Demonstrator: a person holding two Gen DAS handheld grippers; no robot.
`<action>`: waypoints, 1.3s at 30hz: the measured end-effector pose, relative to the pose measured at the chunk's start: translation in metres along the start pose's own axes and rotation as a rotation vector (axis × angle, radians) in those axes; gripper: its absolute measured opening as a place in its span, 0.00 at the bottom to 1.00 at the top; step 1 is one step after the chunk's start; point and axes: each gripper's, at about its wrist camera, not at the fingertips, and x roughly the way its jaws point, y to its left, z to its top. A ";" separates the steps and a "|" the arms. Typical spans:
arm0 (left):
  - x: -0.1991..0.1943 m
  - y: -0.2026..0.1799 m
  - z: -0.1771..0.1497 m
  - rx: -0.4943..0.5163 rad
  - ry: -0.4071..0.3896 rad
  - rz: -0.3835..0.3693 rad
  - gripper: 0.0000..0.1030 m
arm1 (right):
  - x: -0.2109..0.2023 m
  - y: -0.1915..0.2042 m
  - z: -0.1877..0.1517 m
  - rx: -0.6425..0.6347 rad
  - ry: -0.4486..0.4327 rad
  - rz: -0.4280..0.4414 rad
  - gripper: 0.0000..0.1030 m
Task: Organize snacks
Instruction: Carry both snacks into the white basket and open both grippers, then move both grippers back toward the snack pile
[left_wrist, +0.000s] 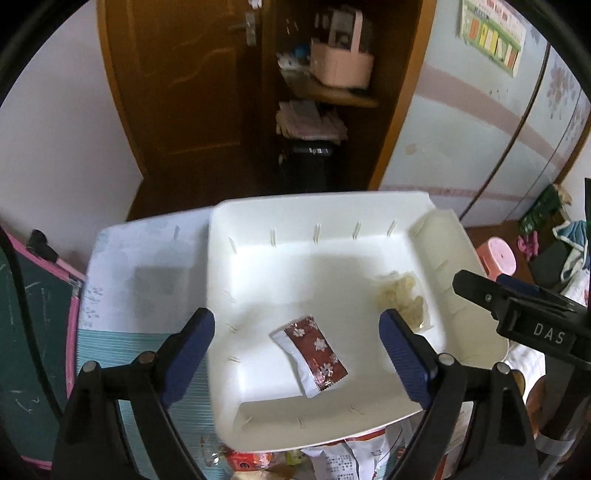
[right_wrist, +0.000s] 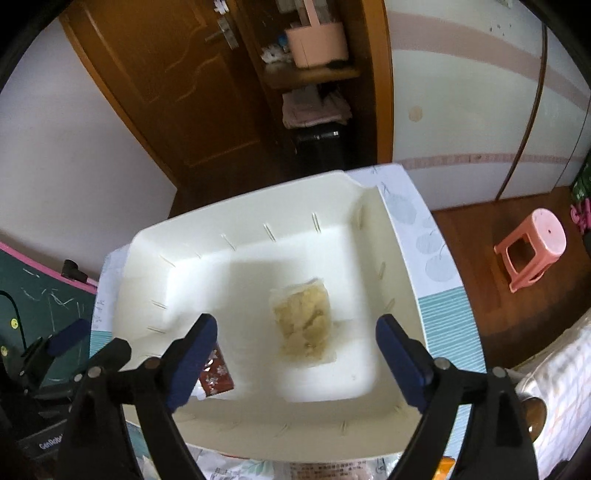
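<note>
Now, the biggest thing on the table (left_wrist: 147, 258) is the white tray (left_wrist: 258, 229), a wide shallow tub with notched walls, sitting on a pale printed cloth with teal stripes at its near edge. Over it hangs the left gripper (left_wrist: 297, 352), blue-padded fingers (left_wrist: 188, 354) spread wide and released, nothing between them. The right gripper (right_wrist: 295, 354) hovers over the same tray (right_wrist: 229, 229), its fingers just as far apart and holding nothing; in the left wrist view its black body pokes in at three o'clock, and white letters on it read "DAS" (left_wrist: 549, 335). Inside the tray, from the right wrist view, a clear pack of pale yellow snack (right_wrist: 304, 321) lies flat just right of centre, long side running twelve to six. Toward eight o'clock from it lies the red-and-white wrapper (right_wrist: 216, 373), half hidden behind the right gripper's left finger. The left wrist view shows that wrapper (left_wrist: 310, 354) whole: dark red with white flower prints, one white end, tilted from ten to four o'clock on the tray floor, apart from the yellow pack (left_wrist: 402, 299) at two o'clock of it. More packets (left_wrist: 347, 461) with small printed text, too blurred to read, lie at six o'clock beyond the tray's near rim. A pink stool (right_wrist: 532, 243) stands on the floor at three o'clock in the right view, and a pink basket (left_wrist: 341, 59) sits on a shelf at twelve.
</note>
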 end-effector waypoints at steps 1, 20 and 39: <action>-0.007 0.000 0.000 0.003 -0.021 0.008 0.87 | -0.008 0.002 -0.001 -0.008 -0.016 -0.002 0.86; -0.168 -0.017 -0.054 0.095 -0.180 -0.001 0.87 | -0.144 0.021 -0.054 -0.101 -0.187 -0.016 0.86; -0.224 0.009 -0.161 0.095 -0.162 0.009 0.88 | -0.192 0.047 -0.188 -0.428 -0.260 0.034 0.86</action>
